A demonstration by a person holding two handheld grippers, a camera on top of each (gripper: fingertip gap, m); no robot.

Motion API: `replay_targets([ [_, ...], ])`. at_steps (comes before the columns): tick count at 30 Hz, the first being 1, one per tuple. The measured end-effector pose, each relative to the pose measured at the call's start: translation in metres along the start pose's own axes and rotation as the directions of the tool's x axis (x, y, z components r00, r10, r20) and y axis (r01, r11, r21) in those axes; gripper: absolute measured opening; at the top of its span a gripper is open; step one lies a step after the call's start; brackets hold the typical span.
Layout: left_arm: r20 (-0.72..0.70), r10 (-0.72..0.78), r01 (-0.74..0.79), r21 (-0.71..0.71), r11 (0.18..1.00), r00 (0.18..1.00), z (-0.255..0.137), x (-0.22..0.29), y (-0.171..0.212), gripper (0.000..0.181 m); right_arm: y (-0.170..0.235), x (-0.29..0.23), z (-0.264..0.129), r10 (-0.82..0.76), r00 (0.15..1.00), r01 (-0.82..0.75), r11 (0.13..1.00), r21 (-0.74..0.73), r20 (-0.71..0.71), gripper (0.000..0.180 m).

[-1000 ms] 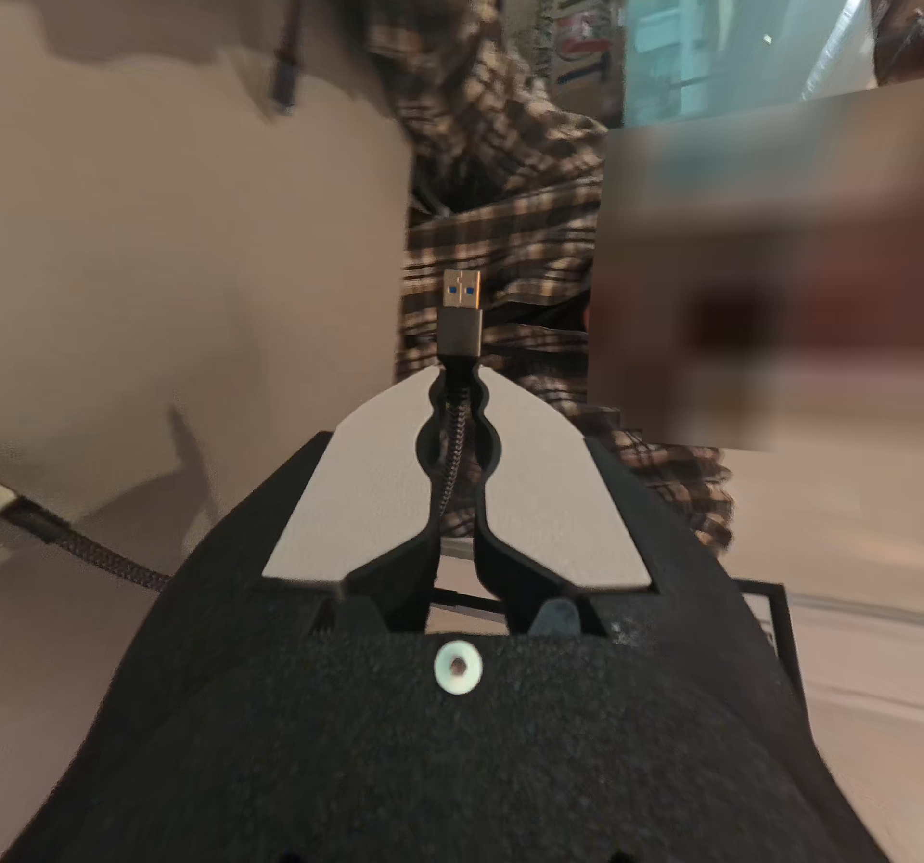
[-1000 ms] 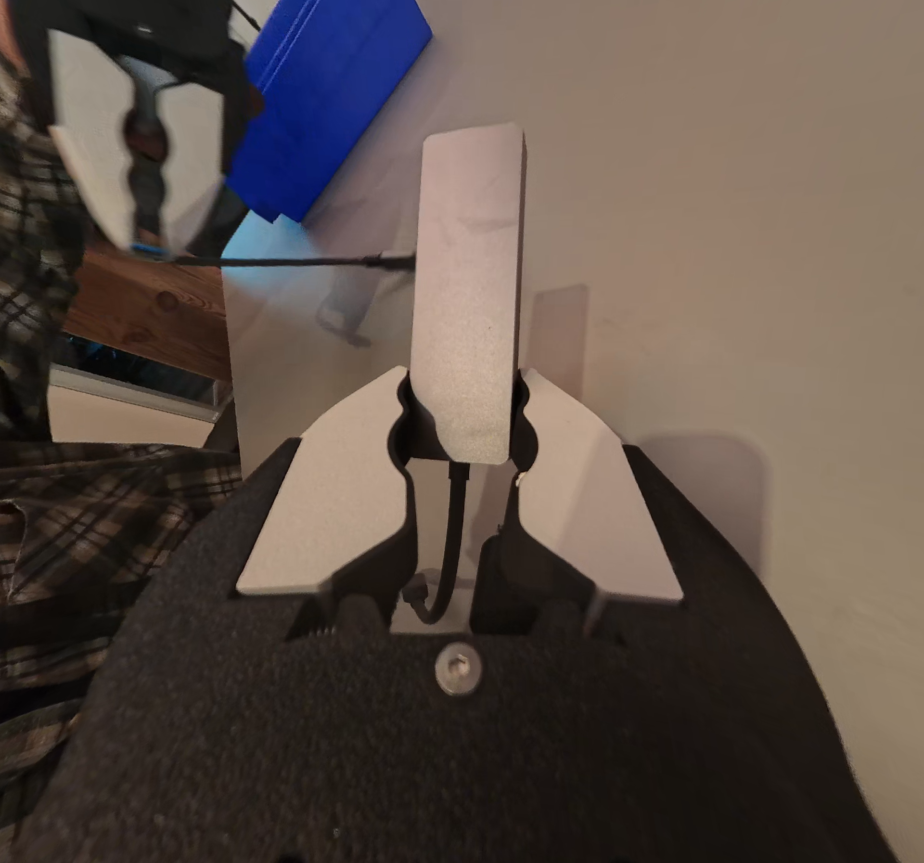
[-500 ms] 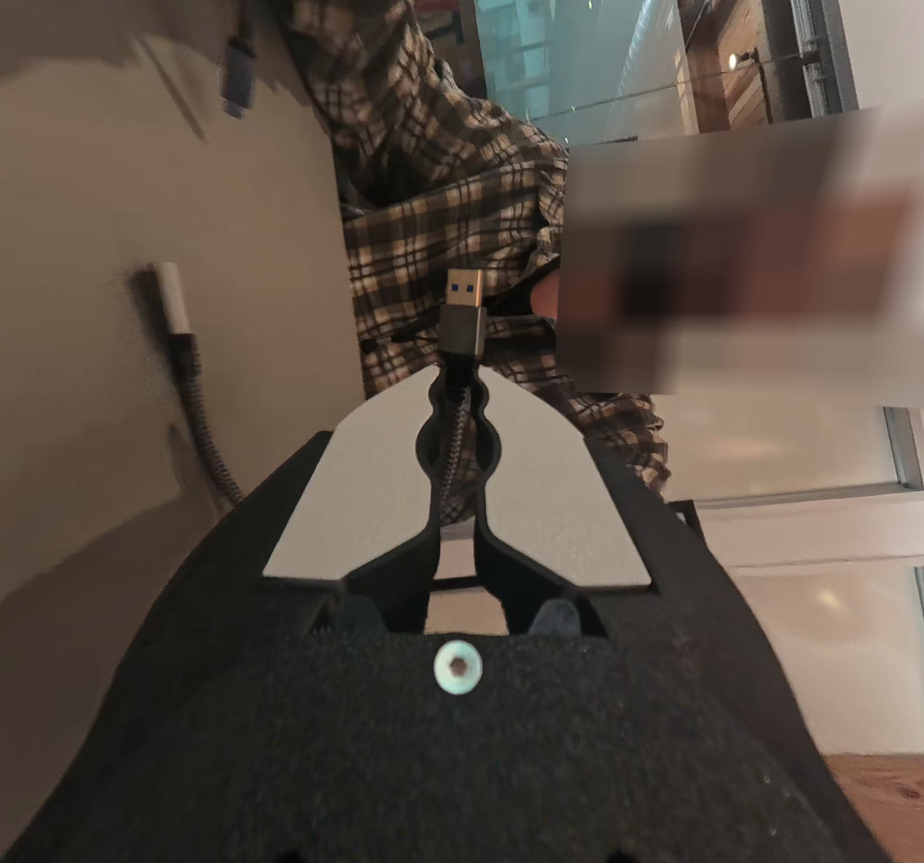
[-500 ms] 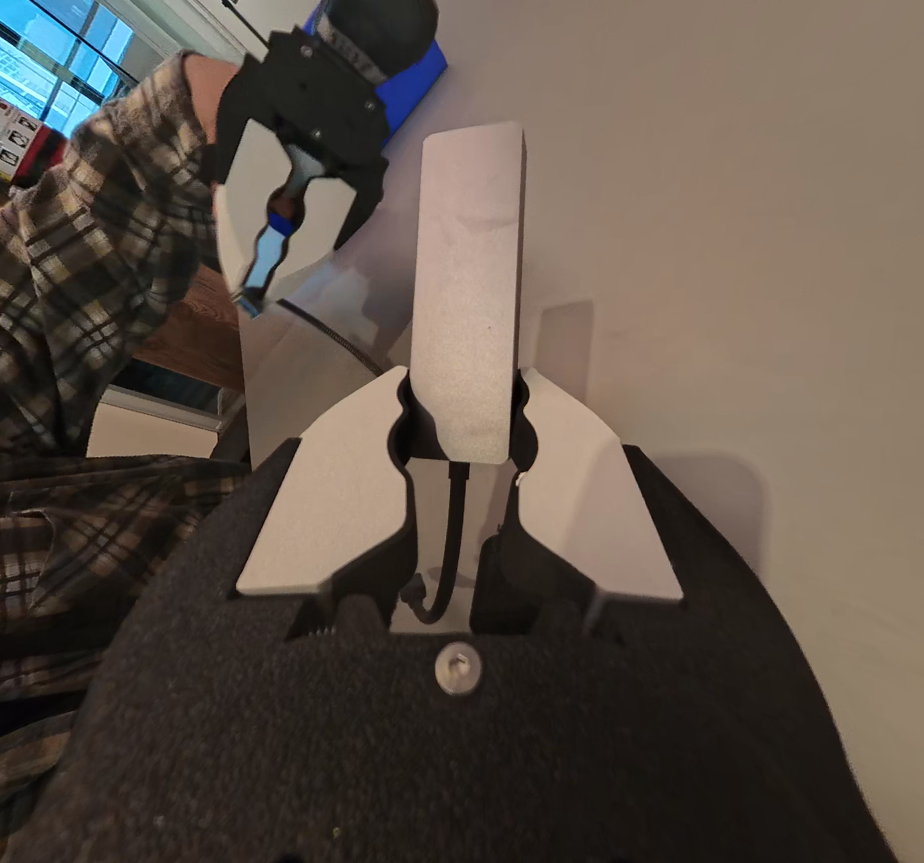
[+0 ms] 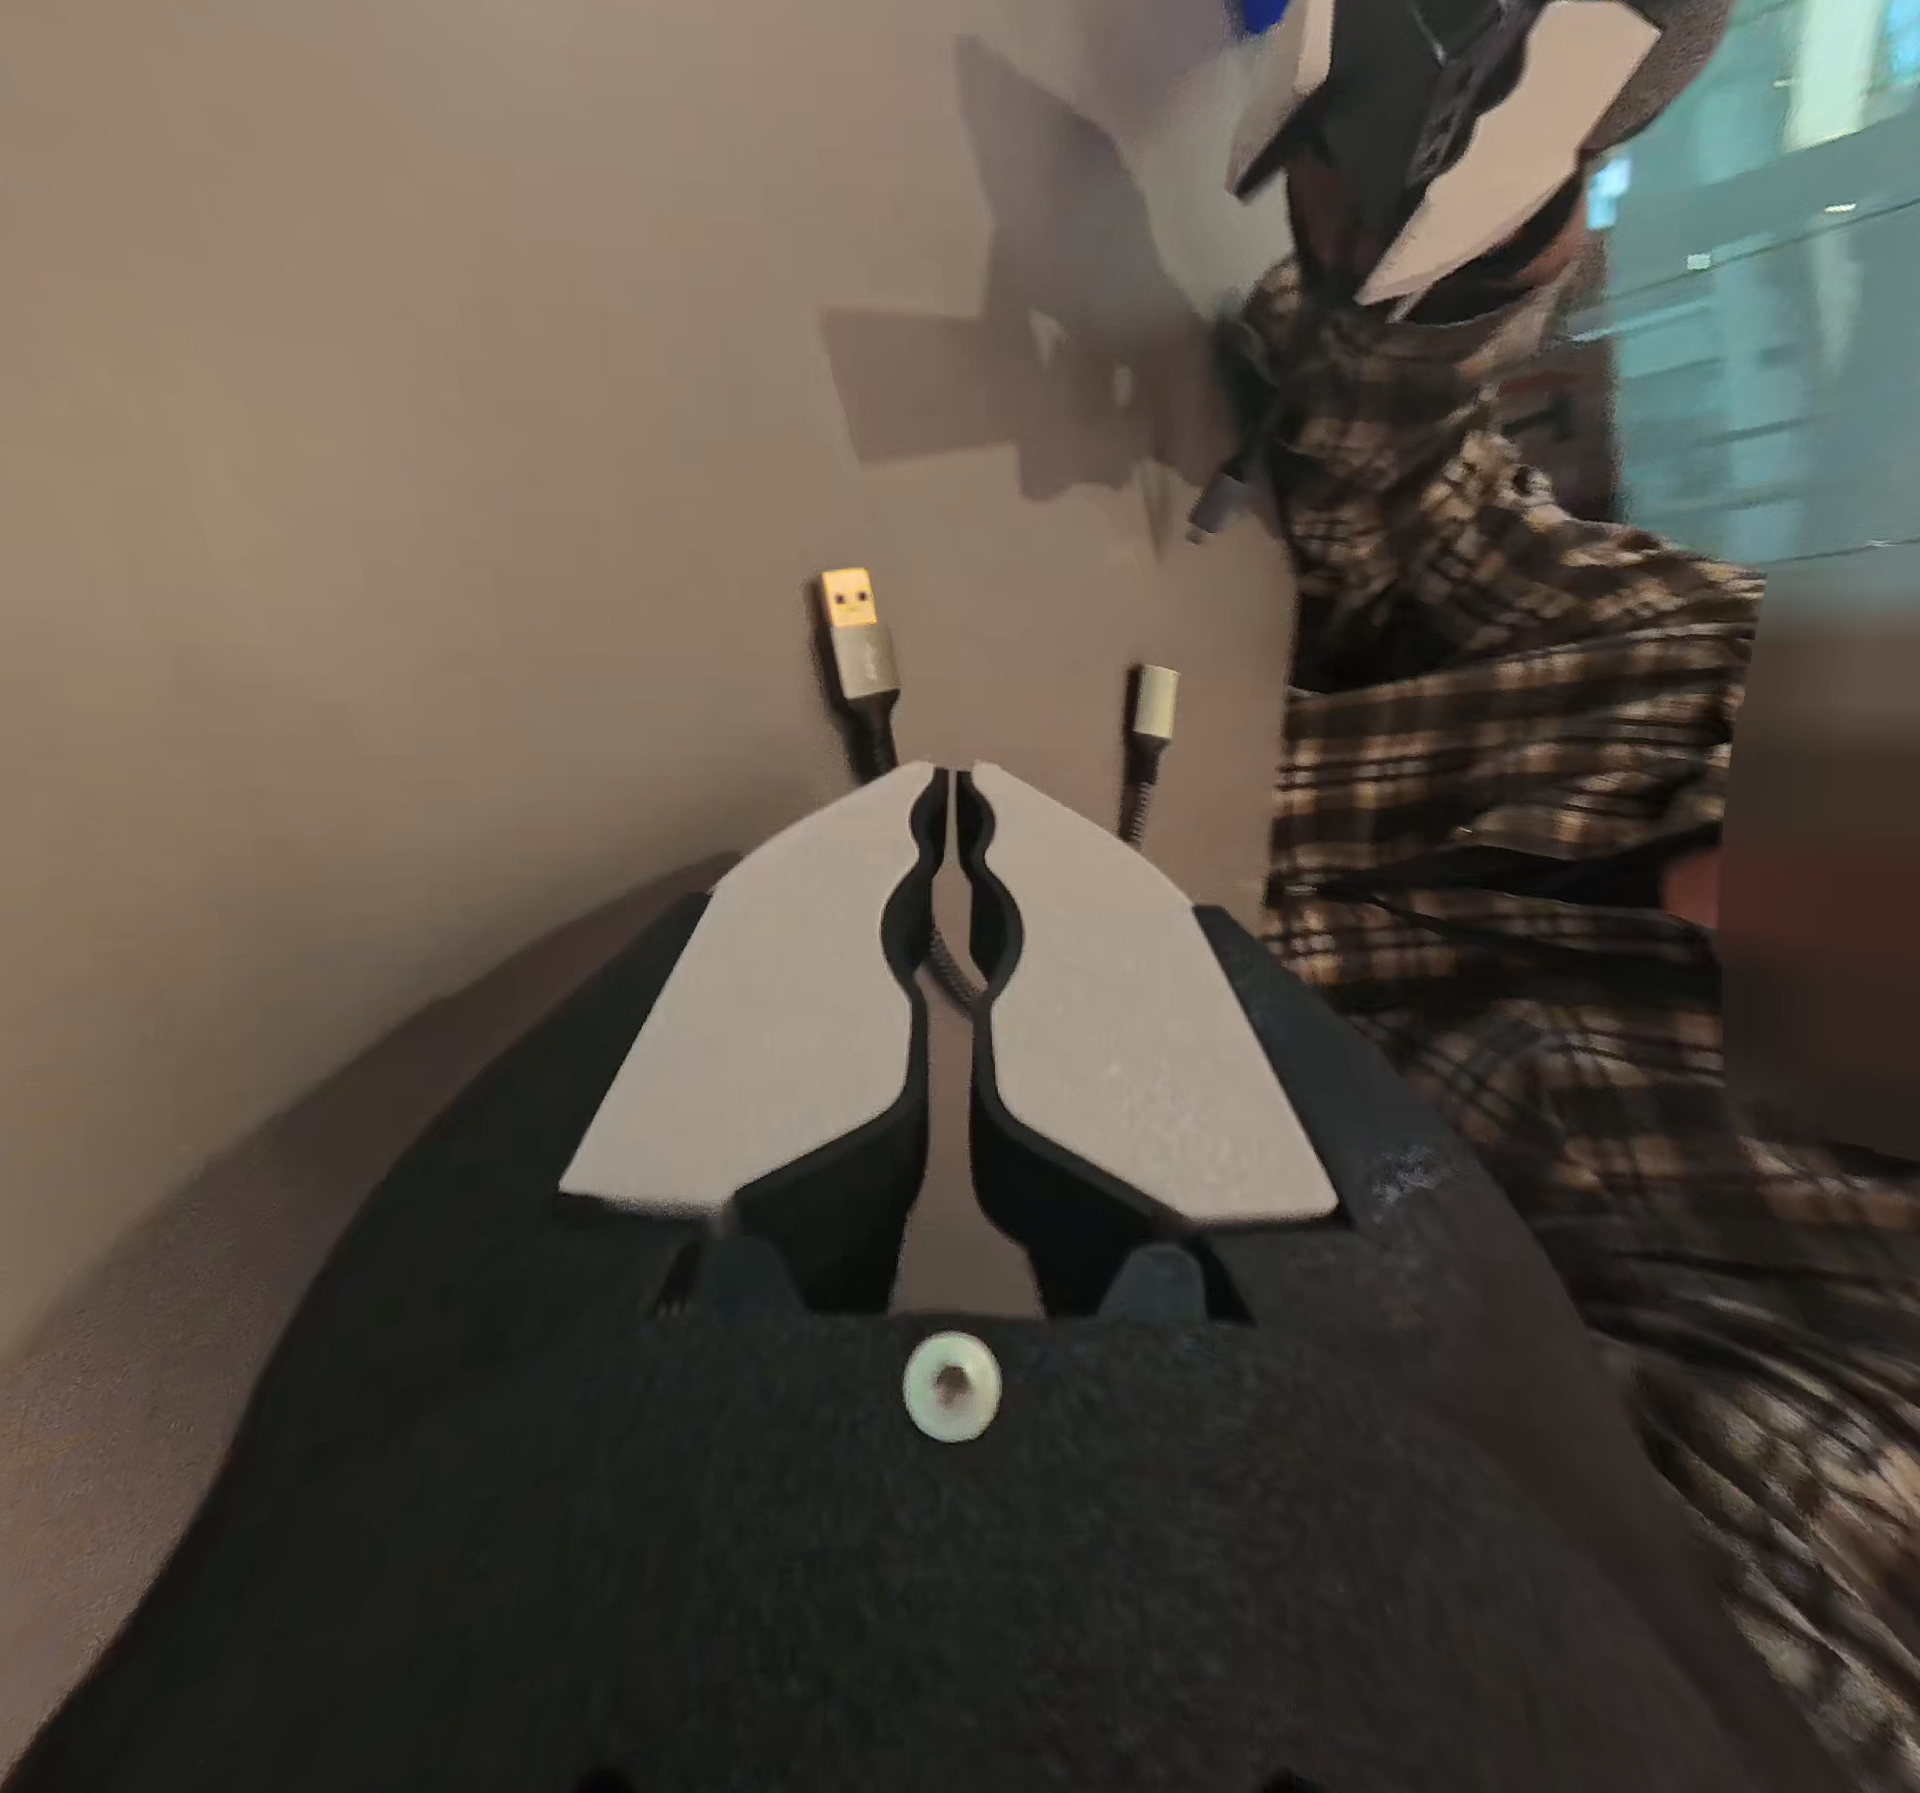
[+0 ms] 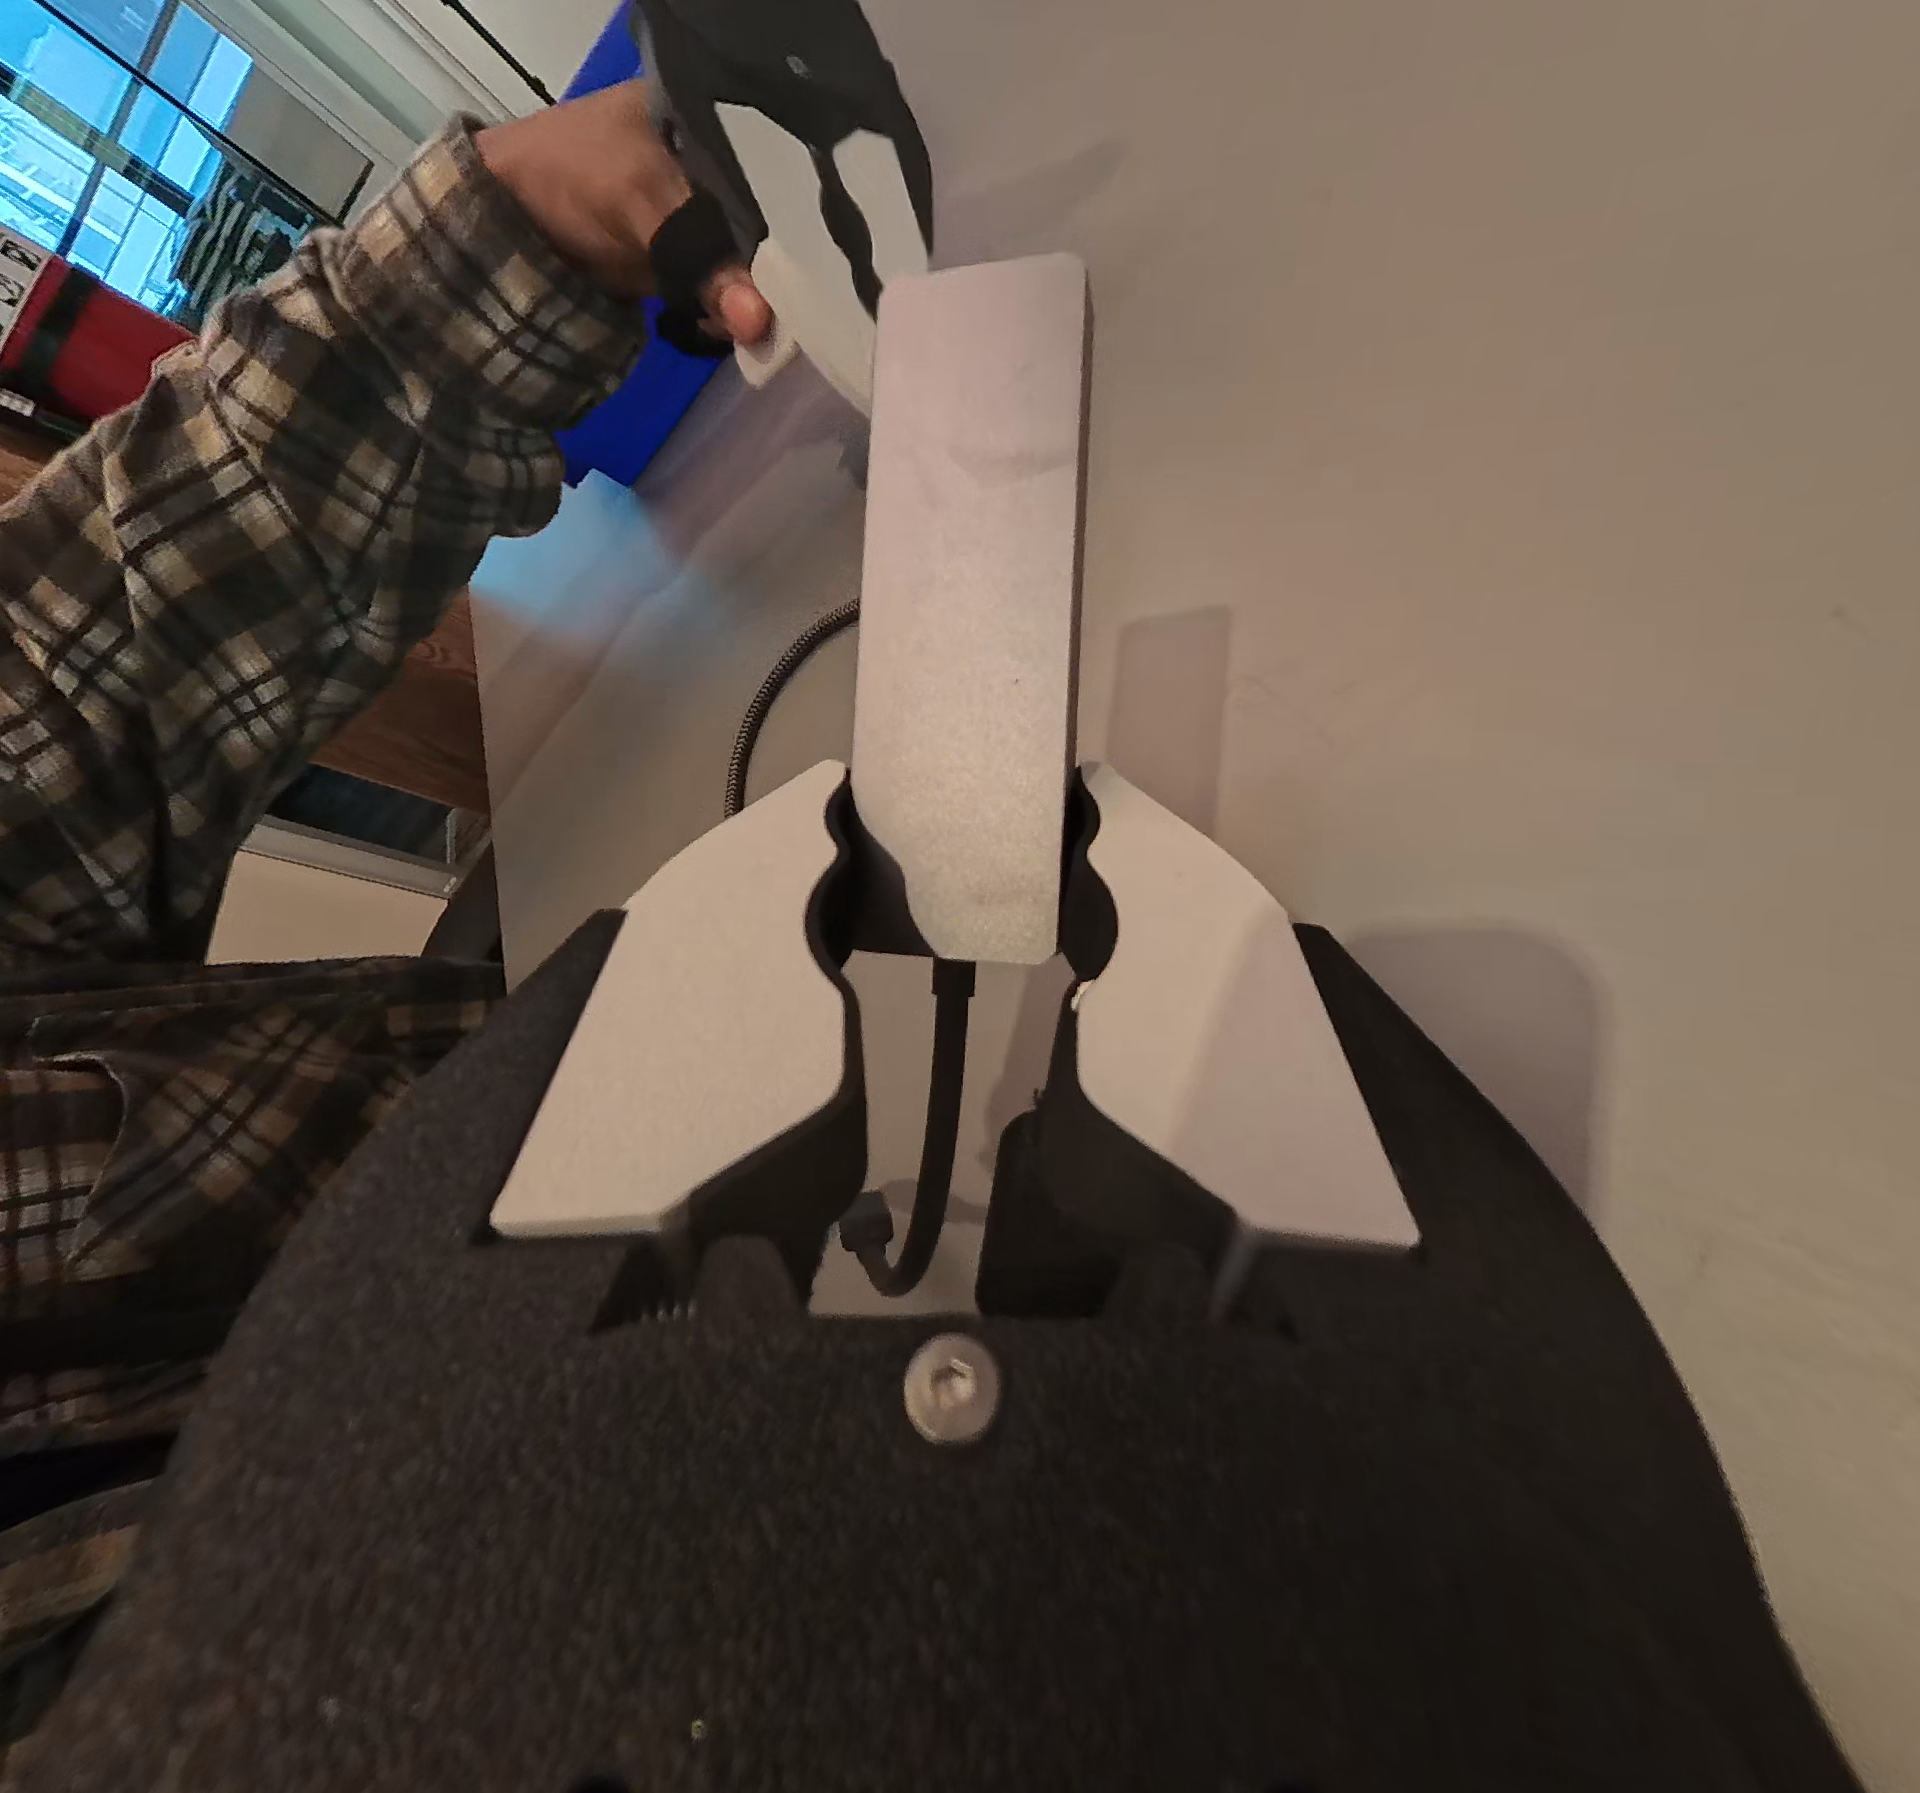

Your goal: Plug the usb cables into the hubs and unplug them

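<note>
My right gripper (image 6: pixel 961 793) is shut on the lower end of a silver USB hub (image 6: pixel 971 548), held above the table. A short black lead (image 6: pixel 940 1120) hangs from the hub's lower end between the fingers. My left gripper (image 5: pixel 951 779) is shut, its tips touching. A USB-A plug (image 5: pixel 857 637) on a braided cable lies on the grey table (image 5: pixel 416 393) just beyond and left of the tips. Some braided cable shows through the gap lower down. The left gripper (image 6: pixel 831 216) is up by the hub's far end. The right gripper and hub (image 5: pixel 1418 18) show at the left view's top right.
A second silver plug (image 5: pixel 1151 699) on a braided cable lies right of my left tips, and a third, blurred plug (image 5: pixel 1216 496) sits near the table edge. A braided cable (image 6: pixel 764 694) curves left of the hub. A blue bin (image 6: pixel 623 413) stands behind. A plaid sleeve (image 6: pixel 260 496) crosses on the left. The grippers' ends are close to 15 centimetres from one another. From my left tips it is roughly 6 centimetres to the USB-A plug (image 5: pixel 857 637); from my right, 15 centimetres.
My left gripper swung from facing the person to facing the table. The USB-A plug has left its tips, and its jaws have closed fully. It moved closer to the hub's far end.
</note>
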State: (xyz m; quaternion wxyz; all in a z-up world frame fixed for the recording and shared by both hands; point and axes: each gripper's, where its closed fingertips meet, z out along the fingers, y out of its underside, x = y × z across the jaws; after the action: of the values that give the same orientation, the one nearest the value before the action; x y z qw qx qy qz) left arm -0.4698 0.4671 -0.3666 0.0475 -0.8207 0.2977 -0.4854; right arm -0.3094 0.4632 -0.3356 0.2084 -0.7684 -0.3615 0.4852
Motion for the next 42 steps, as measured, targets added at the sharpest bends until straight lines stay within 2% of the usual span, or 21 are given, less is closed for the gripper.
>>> replay_targets([
  [2, 0.100, 0.073, -0.081, 0.078, 0.994, 0.992, -0.008, 0.005, -0.010, 0.002, 0.000, 0.001, -0.001, -0.010, 1.000, 0.010, 1.000, 0.000, -0.017, 0.036],
  [4, 0.296, 0.150, -0.192, 0.120, 0.974, 0.943, -0.015, 0.005, -0.015, 0.013, -0.001, 0.002, -0.002, -0.022, 0.999, 0.022, 1.000, 0.003, -0.033, 0.036],
  [8, 0.629, 0.249, -0.377, 0.077, 0.923, 0.737, -0.011, 0.011, -0.010, 0.039, -0.002, 0.002, -0.002, -0.038, 0.998, 0.038, 0.999, 0.002, -0.047, 0.036],
  [11, 0.762, 0.277, -0.426, -0.001, 0.905, 0.586, 0.004, 0.009, 0.000, 0.047, -0.001, 0.002, -0.001, -0.048, 0.997, 0.048, 0.999, 0.000, -0.054, 0.036],
  [12, 0.766, 0.274, -0.416, -0.009, 0.909, 0.582, 0.012, 0.008, 0.003, 0.049, -0.001, 0.001, -0.001, -0.049, 0.997, 0.049, 0.999, 0.000, -0.053, 0.036],
  [16, 0.688, 0.200, -0.312, 0.041, 0.949, 0.698, 0.046, 0.001, 0.012, 0.050, -0.001, -0.001, 0.000, -0.060, 0.997, 0.060, 0.998, -0.002, -0.050, 0.036],
  [18, 0.673, 0.173, -0.267, 0.039, 0.963, 0.719, 0.054, -0.008, 0.017, 0.050, -0.002, -0.002, 0.000, -0.065, 0.997, 0.065, 0.998, 0.000, -0.049, 0.036],
  [25, 0.728, 0.132, -0.224, 0.030, 0.974, 0.673, 0.052, -0.024, 0.023, 0.045, -0.002, 0.001, -0.002, -0.057, 0.997, 0.057, 0.998, 0.006, -0.052, 0.036],
  [26, 0.736, 0.135, -0.229, 0.027, 0.973, 0.663, 0.051, -0.025, 0.023, 0.039, -0.003, 0.001, -0.002, -0.057, 0.997, 0.058, 0.998, 0.009, -0.054, 0.036],
  [28, 0.746, 0.159, -0.264, 0.022, 0.964, 0.646, 0.051, -0.026, 0.023, 0.009, -0.003, 0.001, -0.002, -0.058, 0.997, 0.059, 0.998, 0.011, -0.054, 0.036],
  [35, 0.743, 0.239, -0.360, 0.003, 0.933, 0.625, 0.050, -0.019, 0.019, 0.008, -0.003, 0.001, 0.001, -0.066, 0.996, 0.067, 0.998, 0.013, -0.058, 0.036],
  [39, 0.776, 0.289, -0.479, 0.020, 0.878, 0.561, 0.040, 0.001, 0.002, 0.008, -0.003, 0.006, 0.002, -0.061, 0.995, 0.063, 0.998, 0.015, -0.081, 0.036],
  [42, 0.801, 0.308, -0.512, -0.002, 0.859, 0.514, 0.041, 0.011, -0.006, 0.008, 0.001, 0.016, 0.004, -0.062, 0.988, 0.062, 0.998, -0.010, -0.144, 0.036],
])
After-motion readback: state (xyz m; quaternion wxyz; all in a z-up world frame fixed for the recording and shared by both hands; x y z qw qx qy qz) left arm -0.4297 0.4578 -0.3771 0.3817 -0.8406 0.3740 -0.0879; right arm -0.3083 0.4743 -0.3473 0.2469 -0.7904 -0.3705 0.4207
